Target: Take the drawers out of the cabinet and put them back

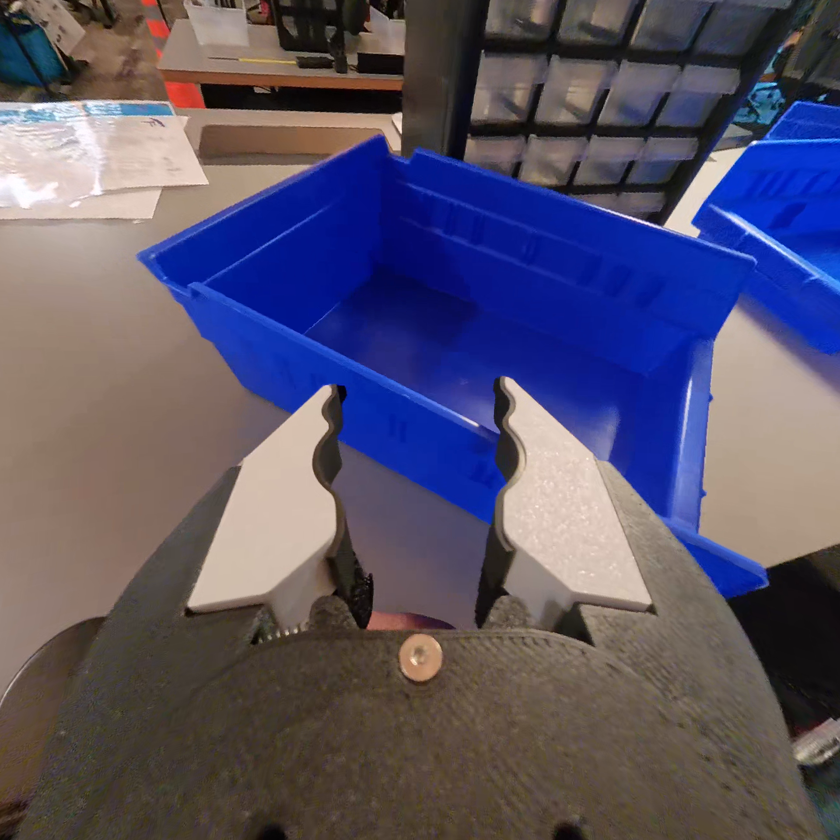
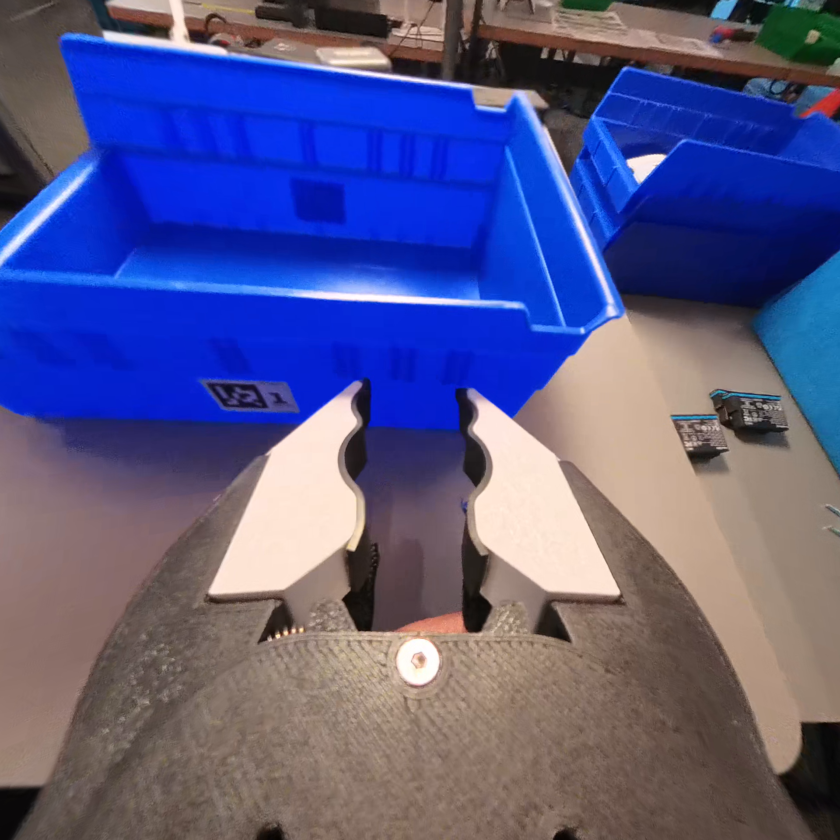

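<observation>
A blue drawer [image 1: 454,282] is sitting on the grey tabletop [image 1: 91,363], long axis crosswise. The left tool [image 1: 418,391], gaping wide and empty, is straddling its near wall; the right tool [image 2: 412,388], narrower and empty, is facing its outer side.

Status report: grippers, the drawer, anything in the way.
Left gripper open over near wall. Right gripper open, empty. Blue drawer on table, empty. Nothing blocking.
</observation>
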Demonstrator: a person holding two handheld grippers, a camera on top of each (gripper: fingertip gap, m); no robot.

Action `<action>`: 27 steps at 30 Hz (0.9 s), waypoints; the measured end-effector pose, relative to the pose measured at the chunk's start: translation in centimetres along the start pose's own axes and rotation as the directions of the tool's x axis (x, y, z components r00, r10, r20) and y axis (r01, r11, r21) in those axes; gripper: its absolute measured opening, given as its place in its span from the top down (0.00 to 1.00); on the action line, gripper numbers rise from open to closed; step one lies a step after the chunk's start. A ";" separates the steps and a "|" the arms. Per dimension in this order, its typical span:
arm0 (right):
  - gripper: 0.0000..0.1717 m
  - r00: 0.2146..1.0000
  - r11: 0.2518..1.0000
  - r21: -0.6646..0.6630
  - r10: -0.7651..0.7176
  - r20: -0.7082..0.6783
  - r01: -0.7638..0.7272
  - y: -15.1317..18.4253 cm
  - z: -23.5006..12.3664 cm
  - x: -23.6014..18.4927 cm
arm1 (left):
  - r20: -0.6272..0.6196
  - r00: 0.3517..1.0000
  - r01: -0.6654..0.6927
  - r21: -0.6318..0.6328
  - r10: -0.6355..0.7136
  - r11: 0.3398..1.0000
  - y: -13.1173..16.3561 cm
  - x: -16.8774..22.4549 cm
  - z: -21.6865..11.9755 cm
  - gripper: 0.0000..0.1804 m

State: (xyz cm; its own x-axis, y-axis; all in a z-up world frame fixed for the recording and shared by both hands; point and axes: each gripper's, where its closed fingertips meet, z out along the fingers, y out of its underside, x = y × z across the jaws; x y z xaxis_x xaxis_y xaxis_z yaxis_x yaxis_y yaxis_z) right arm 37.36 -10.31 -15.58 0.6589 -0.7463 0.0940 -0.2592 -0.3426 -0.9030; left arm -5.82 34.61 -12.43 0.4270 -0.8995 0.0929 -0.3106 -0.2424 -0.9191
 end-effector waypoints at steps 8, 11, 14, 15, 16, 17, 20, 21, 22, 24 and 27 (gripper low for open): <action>0.57 0.985 0.990 0.100 0.082 0.154 -0.098 -0.5 -2.5 -11.4 | 0.099 0.993 -0.078 0.197 0.059 0.977 -0.6 4.2 -3.5 0.52; 0.49 0.969 0.986 0.093 0.119 0.217 -0.142 -0.4 -2.4 -16.8 | 0.060 0.998 -0.007 0.253 -0.008 0.967 -0.6 6.0 -4.2 0.47; 0.36 0.994 0.998 0.002 0.058 0.096 -0.059 0.2 -1.0 -17.6 | 0.061 0.998 0.002 0.202 -0.015 0.979 0.6 6.8 -2.8 0.37; 0.36 0.995 0.998 -0.002 0.057 0.080 -0.057 0.1 -1.0 -17.5 | 0.080 0.997 -0.012 0.171 -0.002 0.985 1.2 6.8 -2.2 0.36; 0.37 0.993 0.997 0.016 0.070 0.092 -0.072 -0.5 -1.2 -17.5 | 0.100 0.995 -0.021 0.149 0.006 0.989 1.7 6.6 -1.7 0.37; 0.38 0.990 0.995 0.021 0.090 0.110 -0.093 -0.9 -1.4 -17.7 | 0.115 0.993 -0.023 0.135 0.007 0.991 2.2 6.5 -1.4 0.39; 0.40 0.991 0.994 0.045 0.095 0.089 -0.100 -2.0 -1.5 -16.9 | 0.111 0.993 0.013 0.124 -0.027 0.992 3.1 6.2 -0.9 0.42; 0.41 0.992 0.994 0.041 0.101 0.081 -0.105 -2.1 -1.2 -16.7 | 0.104 0.994 0.032 0.125 -0.045 0.992 3.3 6.0 -0.8 0.45; 0.41 0.991 0.993 0.033 0.108 0.080 -0.110 -2.0 -0.8 -16.4 | 0.101 0.993 0.042 0.127 -0.055 0.991 3.5 5.7 -0.8 0.49; 0.43 0.990 0.993 0.028 0.116 0.082 -0.118 -2.0 -0.3 -16.0 | 0.120 0.991 0.044 0.137 -0.060 0.990 3.5 4.6 -1.0 0.56; 0.52 0.984 0.990 0.029 0.134 0.114 -0.138 -1.7 -0.5 -15.8 | 0.189 0.980 0.024 0.160 -0.055 0.987 3.2 1.7 -1.7 0.69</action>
State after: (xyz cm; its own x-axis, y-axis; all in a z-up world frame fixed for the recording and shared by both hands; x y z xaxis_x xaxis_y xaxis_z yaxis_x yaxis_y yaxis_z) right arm 27.04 1.83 -15.31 0.6941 -0.7158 -0.0760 -0.3271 -0.2196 -0.9191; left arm -7.56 31.72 -14.55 0.5963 -0.7998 0.0688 -0.1605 -0.2028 -0.9660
